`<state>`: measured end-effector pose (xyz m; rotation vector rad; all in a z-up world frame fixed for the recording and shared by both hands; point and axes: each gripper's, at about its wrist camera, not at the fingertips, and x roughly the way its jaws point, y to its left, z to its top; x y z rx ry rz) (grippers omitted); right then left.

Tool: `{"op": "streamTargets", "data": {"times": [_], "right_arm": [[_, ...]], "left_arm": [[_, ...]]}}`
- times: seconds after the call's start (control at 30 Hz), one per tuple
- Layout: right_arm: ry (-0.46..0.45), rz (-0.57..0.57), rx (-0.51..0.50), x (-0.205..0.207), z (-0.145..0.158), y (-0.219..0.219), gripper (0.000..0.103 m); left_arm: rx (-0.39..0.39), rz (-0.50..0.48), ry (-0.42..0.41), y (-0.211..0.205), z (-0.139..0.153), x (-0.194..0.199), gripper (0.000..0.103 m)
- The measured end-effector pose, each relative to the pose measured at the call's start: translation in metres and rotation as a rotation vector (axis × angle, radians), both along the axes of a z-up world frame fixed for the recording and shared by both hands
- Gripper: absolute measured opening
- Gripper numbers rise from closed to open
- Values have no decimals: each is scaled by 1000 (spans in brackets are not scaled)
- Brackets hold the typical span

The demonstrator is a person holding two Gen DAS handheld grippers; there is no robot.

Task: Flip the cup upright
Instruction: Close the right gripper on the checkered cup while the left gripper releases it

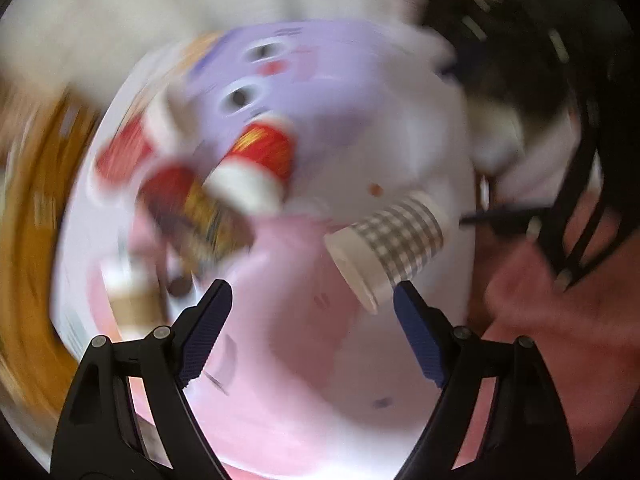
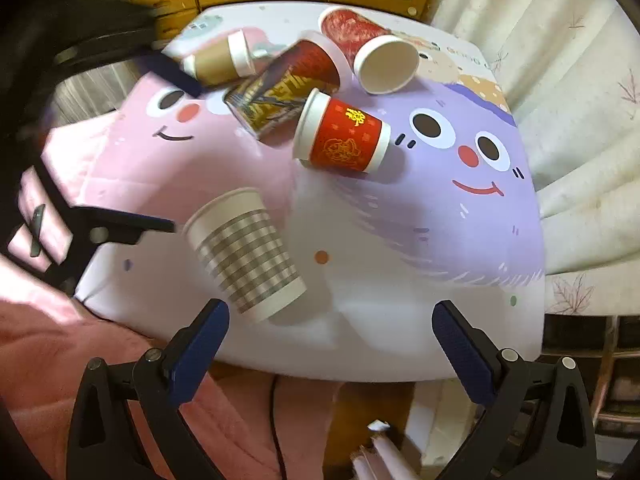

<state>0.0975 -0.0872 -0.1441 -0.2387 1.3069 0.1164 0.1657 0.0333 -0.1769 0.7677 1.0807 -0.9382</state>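
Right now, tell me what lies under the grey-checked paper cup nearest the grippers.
The grey-checked paper cup lies on its side on the white part of the cartoon tablecloth. Only cloth and the cup's shadow show beside it; the patch directly beneath is covered.

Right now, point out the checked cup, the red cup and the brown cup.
checked cup (image 2: 246, 254): right wrist view, mid side wall.
red cup (image 2: 344, 140): right wrist view, printed side.
brown cup (image 2: 214, 63): right wrist view, brown side wall.

Table (image 2: 400, 320) with cartoon-face cloth, pink and purple. Five paper cups lie on sides: checked cup (image 2: 244, 256) near front edge, red cup (image 2: 344, 138), dark picture cup (image 2: 284, 88), brown cup (image 2: 218, 62), big red cup (image 2: 372, 52).
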Motion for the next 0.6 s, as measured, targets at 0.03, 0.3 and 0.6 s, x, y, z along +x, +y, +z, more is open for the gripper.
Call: {"op": "streamTargets", "data": {"times": [0.03,0.3,0.6], "right_arm": [[-1,19,14,6,1,3,103],[47,207,38,35,-24,44,103],[180,234,-52,55,-78,79,103]], "left_arm": [[-48,141,40,16,0,5,81],[-218,906,205,127,-18,5,81],[-237,1225,256,168,-32,-47,81]]}}
